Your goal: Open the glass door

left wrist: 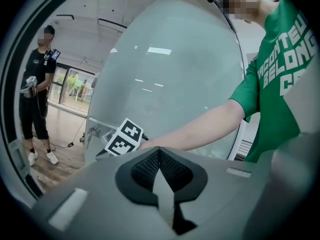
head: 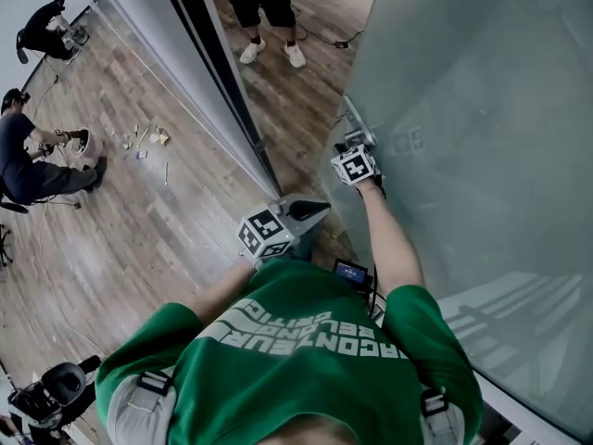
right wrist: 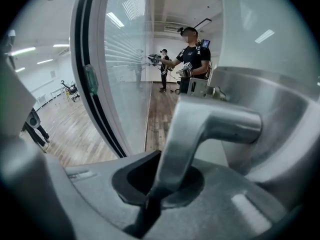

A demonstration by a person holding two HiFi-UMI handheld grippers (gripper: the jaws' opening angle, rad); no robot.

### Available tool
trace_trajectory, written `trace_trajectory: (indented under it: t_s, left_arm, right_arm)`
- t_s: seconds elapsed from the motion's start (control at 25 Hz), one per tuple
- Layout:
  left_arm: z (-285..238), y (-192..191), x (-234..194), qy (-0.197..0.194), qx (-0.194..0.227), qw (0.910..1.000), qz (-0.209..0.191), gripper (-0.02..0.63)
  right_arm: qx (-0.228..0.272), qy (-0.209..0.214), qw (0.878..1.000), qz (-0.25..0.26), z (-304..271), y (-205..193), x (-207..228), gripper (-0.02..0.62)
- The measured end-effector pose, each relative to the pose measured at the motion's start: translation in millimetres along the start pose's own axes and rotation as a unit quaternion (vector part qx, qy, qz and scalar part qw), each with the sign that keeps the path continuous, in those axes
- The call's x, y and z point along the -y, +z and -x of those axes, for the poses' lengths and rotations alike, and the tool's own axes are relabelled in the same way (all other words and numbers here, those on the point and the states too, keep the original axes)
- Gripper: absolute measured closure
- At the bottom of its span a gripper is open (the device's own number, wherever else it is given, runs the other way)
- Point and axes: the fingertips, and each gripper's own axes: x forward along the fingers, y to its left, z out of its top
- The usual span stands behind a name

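My right claw [right wrist: 150,196] is clamping shut on the metal lever handle [right wrist: 200,129], whose end is sitting pinched between the jaws. The handle is projecting from the left edge of the frosted glass door [head: 463,109], directly ahead of this claw. Wooden floor [head: 296,100] is showing between that edge and the dark door frame [head: 211,54]. My left claw [left wrist: 159,154] is hanging closed and empty, pointing toward the door without touching it.

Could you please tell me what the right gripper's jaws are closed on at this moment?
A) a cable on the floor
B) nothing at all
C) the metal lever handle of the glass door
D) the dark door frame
C: in the right gripper view, the right gripper has its jaws pressed on the end of the metal lever handle.
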Motion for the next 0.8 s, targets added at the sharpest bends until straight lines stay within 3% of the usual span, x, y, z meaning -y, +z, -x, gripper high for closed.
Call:
trace_trajectory:
  t_s: [0.8]
  left_arm:
    - [-80.2,10.9,-48.3,-0.027,-0.015,0.9995,-0.009,0.597]
  right_arm:
    - [-0.014,-0.026,0.998,-0.060,-23.4,-34.7,105.7,0.603]
